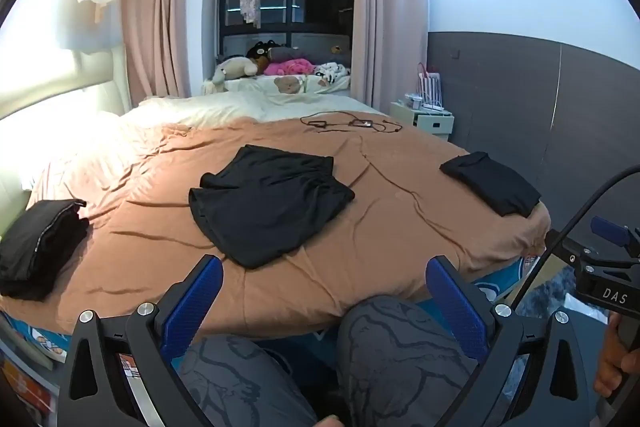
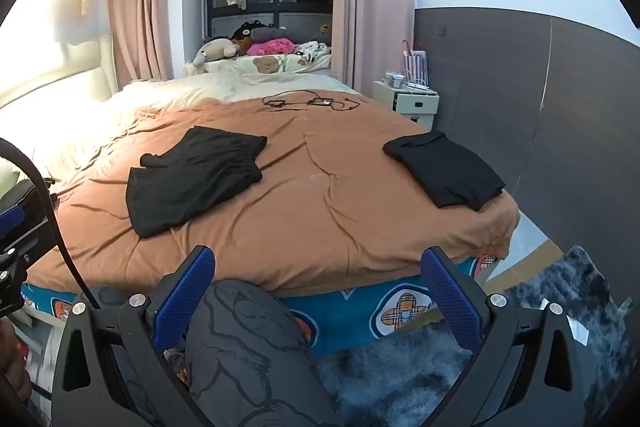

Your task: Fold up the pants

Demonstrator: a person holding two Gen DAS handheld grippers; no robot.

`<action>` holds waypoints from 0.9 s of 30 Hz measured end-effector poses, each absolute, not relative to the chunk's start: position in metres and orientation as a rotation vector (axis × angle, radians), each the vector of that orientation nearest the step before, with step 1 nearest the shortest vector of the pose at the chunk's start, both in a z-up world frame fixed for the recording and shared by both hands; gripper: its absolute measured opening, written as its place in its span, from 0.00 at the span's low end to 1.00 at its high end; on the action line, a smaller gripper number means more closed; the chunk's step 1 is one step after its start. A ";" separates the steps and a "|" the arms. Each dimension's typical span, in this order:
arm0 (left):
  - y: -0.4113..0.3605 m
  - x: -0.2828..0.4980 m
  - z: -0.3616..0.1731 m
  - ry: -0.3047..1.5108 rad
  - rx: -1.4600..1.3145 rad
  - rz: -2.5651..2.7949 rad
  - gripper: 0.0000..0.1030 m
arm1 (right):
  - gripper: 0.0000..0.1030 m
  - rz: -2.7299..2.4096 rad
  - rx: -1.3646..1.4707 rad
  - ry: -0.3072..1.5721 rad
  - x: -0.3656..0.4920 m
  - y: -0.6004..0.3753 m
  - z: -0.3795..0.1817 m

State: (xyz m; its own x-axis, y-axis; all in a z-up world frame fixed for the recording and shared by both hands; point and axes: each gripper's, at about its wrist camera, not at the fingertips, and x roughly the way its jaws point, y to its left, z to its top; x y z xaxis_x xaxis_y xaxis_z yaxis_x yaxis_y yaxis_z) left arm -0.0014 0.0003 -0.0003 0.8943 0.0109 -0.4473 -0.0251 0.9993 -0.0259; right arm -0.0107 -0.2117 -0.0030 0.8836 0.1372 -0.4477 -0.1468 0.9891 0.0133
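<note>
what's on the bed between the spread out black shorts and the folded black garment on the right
Only bare, wrinkled orange blanket between the shorts and the folded garment; clearest in the right wrist view.

Folded garment (image 1: 38, 247) cut by left edge; cable clutter (image 1: 348, 123) indistinct.

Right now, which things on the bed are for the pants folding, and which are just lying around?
For the job:
- black shorts spread flat mid-bed
- left claw and right claw, both open and empty

Just lying about:
- folded black garment at the right edge
- dark pile at the left edge
- tangled cables
- stuffed toys
</note>
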 end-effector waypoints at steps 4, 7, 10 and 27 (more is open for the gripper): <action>-0.003 0.001 -0.002 0.486 -0.018 0.012 0.99 | 1.00 0.150 -0.022 0.463 -0.011 -0.212 -0.002; -0.007 0.001 -0.005 0.484 -0.022 0.009 0.99 | 1.00 0.156 -0.024 0.463 -0.011 -0.213 -0.002; -0.014 0.002 -0.004 0.484 -0.018 0.014 0.99 | 1.00 0.146 -0.016 0.452 -0.016 -0.216 -0.003; 0.001 -0.007 -0.009 0.478 -0.057 0.003 0.99 | 1.00 0.147 -0.029 0.468 -0.014 -0.214 -0.001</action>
State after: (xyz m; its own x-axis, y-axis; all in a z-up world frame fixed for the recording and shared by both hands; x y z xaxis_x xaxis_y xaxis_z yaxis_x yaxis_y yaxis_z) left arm -0.0072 0.0009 -0.0088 0.8879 -0.0104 -0.4599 -0.0165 0.9984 -0.0545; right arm -0.0143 -0.2137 -0.0010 0.8821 0.1349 -0.4513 -0.1483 0.9889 0.0057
